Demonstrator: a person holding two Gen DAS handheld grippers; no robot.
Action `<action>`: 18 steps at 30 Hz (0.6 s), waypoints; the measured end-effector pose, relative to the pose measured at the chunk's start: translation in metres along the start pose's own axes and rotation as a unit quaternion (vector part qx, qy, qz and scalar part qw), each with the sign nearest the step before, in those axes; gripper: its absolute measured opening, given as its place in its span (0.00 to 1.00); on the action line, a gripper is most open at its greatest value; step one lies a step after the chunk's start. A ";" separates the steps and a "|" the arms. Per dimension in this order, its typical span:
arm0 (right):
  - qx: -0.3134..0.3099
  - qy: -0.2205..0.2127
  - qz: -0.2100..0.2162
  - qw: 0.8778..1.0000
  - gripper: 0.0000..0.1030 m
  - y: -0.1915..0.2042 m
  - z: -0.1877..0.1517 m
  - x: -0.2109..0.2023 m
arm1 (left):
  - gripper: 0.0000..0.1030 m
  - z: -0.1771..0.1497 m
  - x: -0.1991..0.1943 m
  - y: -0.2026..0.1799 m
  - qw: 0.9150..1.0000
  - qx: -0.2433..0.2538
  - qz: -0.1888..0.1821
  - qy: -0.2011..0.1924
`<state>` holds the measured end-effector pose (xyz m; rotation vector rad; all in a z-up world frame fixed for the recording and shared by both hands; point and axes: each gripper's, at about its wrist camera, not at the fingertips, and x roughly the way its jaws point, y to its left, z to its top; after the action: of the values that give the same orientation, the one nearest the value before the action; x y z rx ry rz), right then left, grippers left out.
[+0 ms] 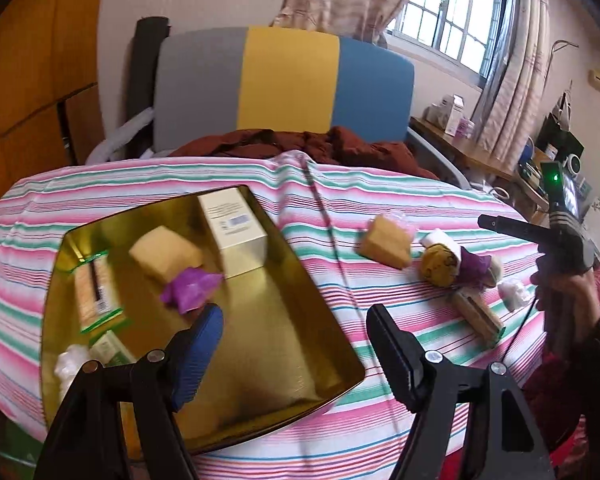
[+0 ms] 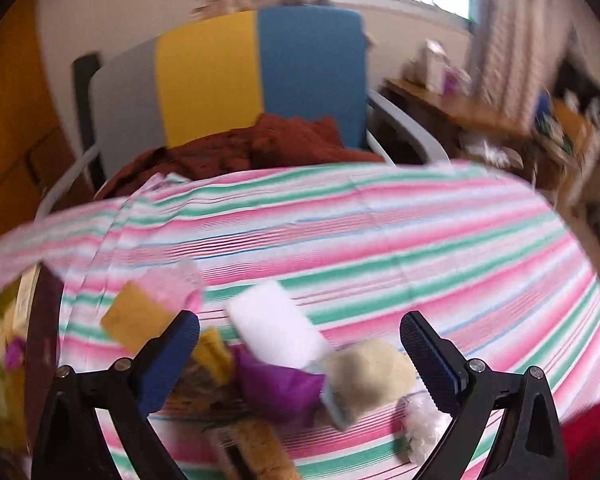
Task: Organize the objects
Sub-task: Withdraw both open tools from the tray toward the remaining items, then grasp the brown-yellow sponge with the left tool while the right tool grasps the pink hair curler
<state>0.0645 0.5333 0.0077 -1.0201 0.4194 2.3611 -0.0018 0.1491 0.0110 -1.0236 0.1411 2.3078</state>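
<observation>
On the left side of the striped cloth [image 1: 380, 200] we find the gold tray [image 1: 284, 344], with our left gripper [image 1: 294, 324] hovering over its near right part, fingers spread and holding nothing. Within the tray we count, left to right: one white crumpled wad [image 1: 70, 362] and one small green-edged box [image 1: 112, 346] at the near corner, one flat green-trimmed packet [image 1: 96, 288], one tan block [image 1: 166, 254], one purple wrapped piece [image 1: 190, 286] just beyond the blue pad, and one tall cream carton [image 1: 234, 228]; six in all. We judge the sorting to be partway done, between a drop and the next pick. To the right, still loose on the cloth, lie one tan sponge with pink backing [image 1: 386, 240], then a tight cluster: one white block [image 2: 274, 322], one yellow mesh ball [image 1: 438, 266], one purple wrapper [image 2: 278, 388], one cream pad [image 2: 370, 374], one long tan packet [image 1: 478, 316] and one white wad [image 1: 512, 294]; the blur makes this count provisional. Our right gripper [image 2: 300, 354] hangs directly above that cluster, spread wide and empty. The next move, in our judgement, calls for lowering onto a single piece and closing without dragging its neighbours.
</observation>
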 end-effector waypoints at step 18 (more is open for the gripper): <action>0.067 -0.015 0.062 0.996 0.99 -0.020 0.007 -0.012 | 0.78 0.064 0.125 -0.112 0.985 0.149 -0.030 0.081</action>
<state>0.0797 0.5487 0.0199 -0.9192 0.6373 2.4176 -0.0441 0.3213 -0.0164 -1.0421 0.5000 2.0691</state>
